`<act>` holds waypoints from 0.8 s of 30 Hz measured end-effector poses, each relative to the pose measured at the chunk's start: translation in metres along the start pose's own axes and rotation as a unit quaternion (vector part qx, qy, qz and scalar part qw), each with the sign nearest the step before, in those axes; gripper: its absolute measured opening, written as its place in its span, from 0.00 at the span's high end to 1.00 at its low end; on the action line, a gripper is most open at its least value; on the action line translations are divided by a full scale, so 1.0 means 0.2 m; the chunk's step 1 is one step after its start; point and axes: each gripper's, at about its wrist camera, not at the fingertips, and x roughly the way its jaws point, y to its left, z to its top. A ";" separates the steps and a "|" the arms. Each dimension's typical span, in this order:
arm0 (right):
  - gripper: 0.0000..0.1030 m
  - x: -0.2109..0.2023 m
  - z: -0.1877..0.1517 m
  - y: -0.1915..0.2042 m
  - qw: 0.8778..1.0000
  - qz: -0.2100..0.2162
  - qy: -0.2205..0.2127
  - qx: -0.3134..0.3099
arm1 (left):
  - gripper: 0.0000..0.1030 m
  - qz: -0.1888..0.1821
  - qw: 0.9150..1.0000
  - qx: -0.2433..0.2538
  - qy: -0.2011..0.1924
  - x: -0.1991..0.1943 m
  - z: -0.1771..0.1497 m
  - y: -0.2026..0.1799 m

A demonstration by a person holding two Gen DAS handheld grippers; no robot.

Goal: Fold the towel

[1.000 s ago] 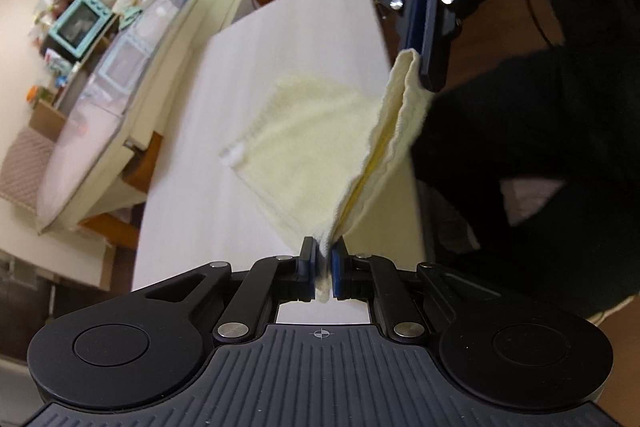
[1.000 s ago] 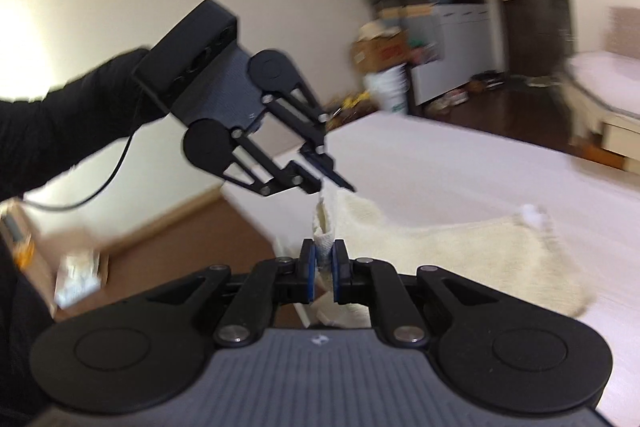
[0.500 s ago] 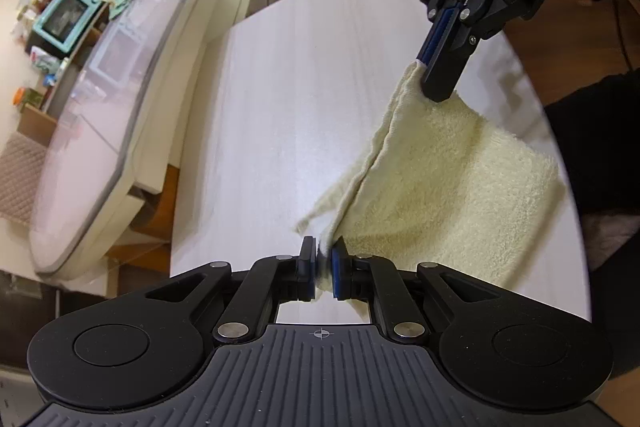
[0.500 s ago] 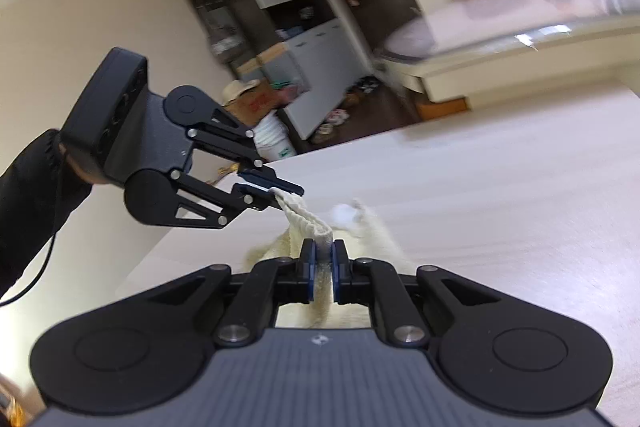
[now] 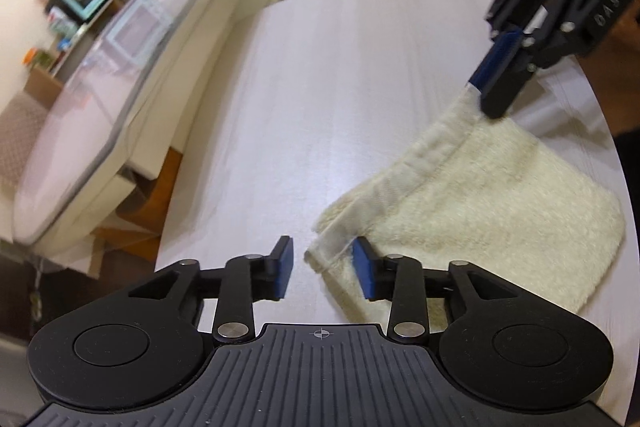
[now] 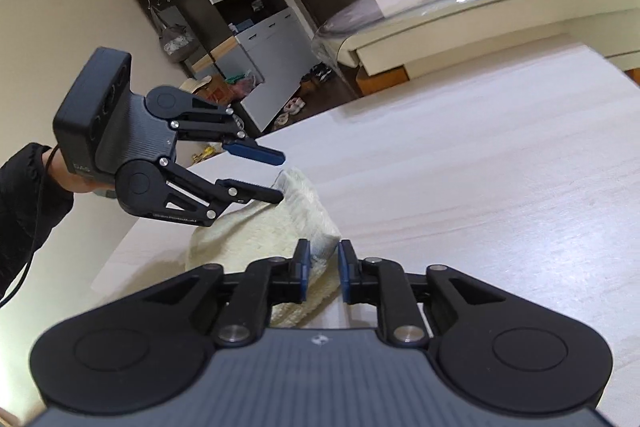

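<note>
Both pairs of tongs have just been opening, and we read this as the release at the end of a fold. Our left tongs (image 5: 322,269) stand moderately wide, with the near corner of the towel (image 5: 480,203) lying between the pads but pressed by neither. From the right wrist view the same tongs (image 6: 280,177) hang parted just over that corner, the lower finger seeming to graze the cloth.

Moving rightward, the pale yellow towel lies doubled over on the light wooden tabletop (image 5: 340,87), close to its near edge, with the hemmed edges roughly lined up along one side. Our right tongs (image 6: 323,269) show a narrow gap, the far corner sitting between the pads; we judge the grip to be let go, since daylight shows on both sides of the cloth (in the left wrist view they sit right at the corner, and contact cannot be ruled out there).

So one fold looks done. Left, as we judge it, are pulling the tongs clear and perhaps another fold and a smoothing.

As for writing, the right tongs' body carries the letters "DAS"; other marks are too small to read.
</note>
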 end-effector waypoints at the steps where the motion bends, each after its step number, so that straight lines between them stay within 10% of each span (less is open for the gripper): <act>1: 0.81 -0.01 0.00 -0.01 1.000 -0.005 -0.007 -0.003 | 0.55 -0.001 1.000 -0.018 -0.006 0.00 -0.01 0.02; 16: 0.77 0.06 -0.06 0.14 0.991 -0.042 -0.004 -0.127 | 0.40 0.015 0.994 -0.106 -0.036 -0.05 -0.06 0.06; 24: 0.68 -0.06 -0.17 0.34 0.981 0.022 -0.008 -0.194 | 0.24 0.049 0.977 -0.194 -0.071 -0.28 -0.22 0.03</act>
